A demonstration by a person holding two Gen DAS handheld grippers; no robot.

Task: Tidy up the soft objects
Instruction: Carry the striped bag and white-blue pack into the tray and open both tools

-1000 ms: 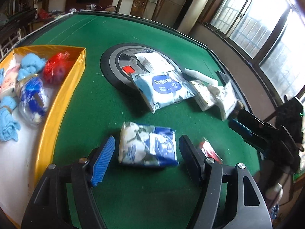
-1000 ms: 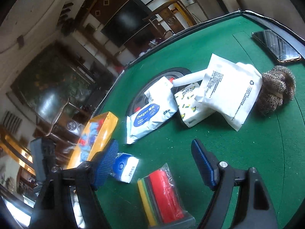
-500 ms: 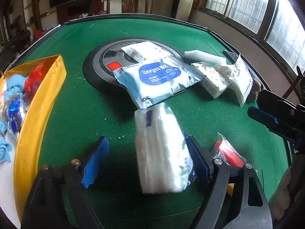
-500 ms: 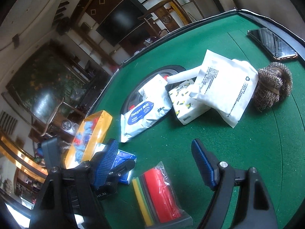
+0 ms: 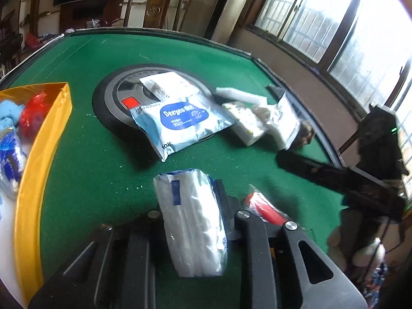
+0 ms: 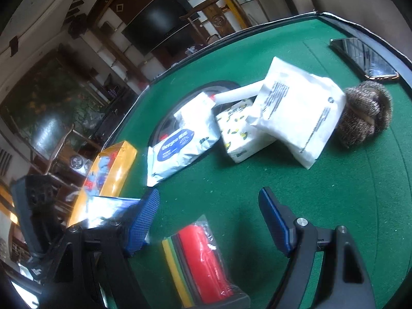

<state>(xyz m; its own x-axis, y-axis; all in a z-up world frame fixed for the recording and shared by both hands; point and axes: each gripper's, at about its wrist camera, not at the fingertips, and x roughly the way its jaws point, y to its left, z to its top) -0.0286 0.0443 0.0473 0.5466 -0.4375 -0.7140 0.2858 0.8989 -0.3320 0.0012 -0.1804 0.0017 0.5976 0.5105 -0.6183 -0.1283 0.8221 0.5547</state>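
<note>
My left gripper [image 5: 190, 206] is shut on a white and blue tissue pack [image 5: 191, 221], held upright above the green table [image 5: 103, 175]. The yellow box [image 5: 38, 159] with blue and red soft items stands to its left. My right gripper [image 6: 208, 216] is open, just above a clear pack of red, green and yellow cloths [image 6: 203, 260], which also shows in the left wrist view [image 5: 265, 209]. The held pack shows at the left of the right wrist view [image 6: 108, 211].
A blue Deeyeo wipes pack [image 5: 180, 121] lies on a round black disc [image 5: 108, 113]. White packs [image 6: 298, 113], a lemon-print tissue pack [image 6: 242, 134], a brown knitted item [image 6: 365, 113] and a phone [image 6: 363, 56] lie beyond.
My left gripper has closed on the tissue pack, which turned upright, and has lifted it off the table. My right gripper has stayed open over the cloth pack.
</note>
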